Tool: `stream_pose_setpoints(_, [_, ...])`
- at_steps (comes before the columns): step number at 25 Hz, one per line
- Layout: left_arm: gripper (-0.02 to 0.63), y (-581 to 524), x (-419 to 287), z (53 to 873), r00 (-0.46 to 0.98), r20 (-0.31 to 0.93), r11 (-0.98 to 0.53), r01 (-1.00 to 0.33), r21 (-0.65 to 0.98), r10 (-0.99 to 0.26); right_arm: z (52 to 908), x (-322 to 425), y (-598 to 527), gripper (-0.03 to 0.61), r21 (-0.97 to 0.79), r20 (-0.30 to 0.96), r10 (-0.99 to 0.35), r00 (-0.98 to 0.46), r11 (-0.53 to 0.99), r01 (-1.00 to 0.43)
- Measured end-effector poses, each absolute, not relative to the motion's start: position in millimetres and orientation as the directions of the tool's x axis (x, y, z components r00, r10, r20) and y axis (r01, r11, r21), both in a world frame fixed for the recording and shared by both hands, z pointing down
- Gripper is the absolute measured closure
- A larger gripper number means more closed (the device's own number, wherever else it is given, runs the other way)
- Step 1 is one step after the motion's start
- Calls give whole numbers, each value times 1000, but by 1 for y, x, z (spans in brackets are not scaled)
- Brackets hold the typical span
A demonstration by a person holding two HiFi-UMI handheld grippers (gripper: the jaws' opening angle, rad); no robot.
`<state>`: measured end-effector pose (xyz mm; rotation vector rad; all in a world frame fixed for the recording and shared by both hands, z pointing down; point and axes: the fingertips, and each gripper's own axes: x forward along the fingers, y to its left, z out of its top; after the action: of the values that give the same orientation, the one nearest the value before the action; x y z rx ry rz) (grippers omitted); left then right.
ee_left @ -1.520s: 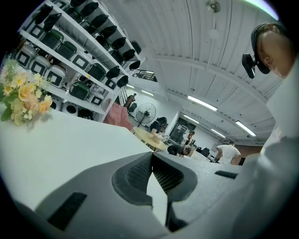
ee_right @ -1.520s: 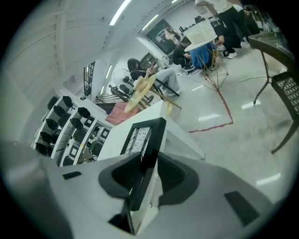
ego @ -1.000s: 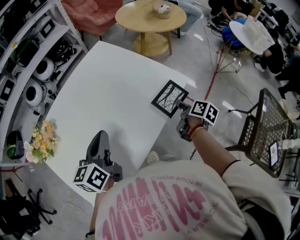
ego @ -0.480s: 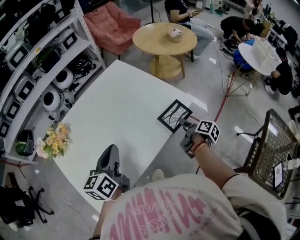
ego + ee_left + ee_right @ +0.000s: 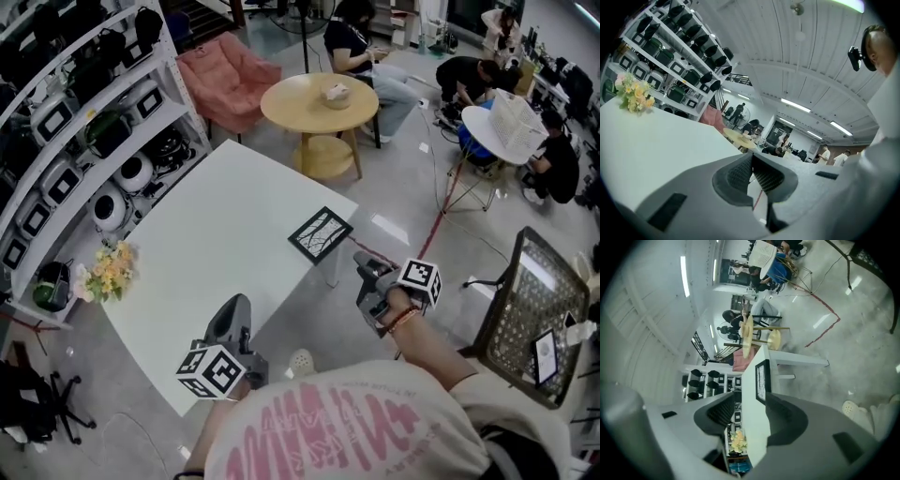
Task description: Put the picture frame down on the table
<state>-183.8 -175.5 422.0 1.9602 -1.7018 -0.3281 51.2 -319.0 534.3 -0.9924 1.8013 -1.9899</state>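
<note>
One picture frame (image 5: 321, 234) at table (image 5: 211, 230) edge, left gripper (image 5: 239, 307) fingers (image 5: 736, 176) together, right gripper (image 5: 364, 267) spread

Bright, even indoor lighting.
Glare from ceiling strip lights (image 5: 796, 105) streaks the floor (image 5: 862, 324); gripper views show fisheye bending, dark corners.

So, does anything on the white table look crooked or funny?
A little. The black rectangular picture frame lies flat on the white table, but it is turned cornerwise, not lined up with the table's sides, and it sits right by one edge. Nothing looks broken or spilled.
</note>
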Motion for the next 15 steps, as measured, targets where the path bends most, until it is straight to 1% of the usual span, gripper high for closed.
stream_pose_setpoints(2, [611,-174,-166,412,190,124,-97,-841,532,-974,510,63,-310,414,-969,246,-628,-738,-154,-192])
stream_pose_setpoints(5, [611,-172,-140,393,205,73,-138,-843,520,-976,472,76,-297,431,-988,151,-625,-766,-66,-141])
stream_pose_setpoints(8, [611,-163,-117,376,216,42,-165,-845,509,-975,436,89,-280,483,-992,74,-608,-790,35,-119])
stream_pose_setpoints(10, [611,-154,-101,368,225,29,-182,-853,490,-974,413,98,-270,506,-987,17,-605,-796,119,-111])
stream_pose_setpoints(12, [611,-142,-85,363,229,20,-194,-864,465,-973,394,110,-259,531,-963,-14,-602,-798,222,-150])
stream_pose_setpoints(15, [611,-124,-62,362,232,22,-198,-873,446,-973,375,128,-240,557,-878,10,-609,-793,374,-299])
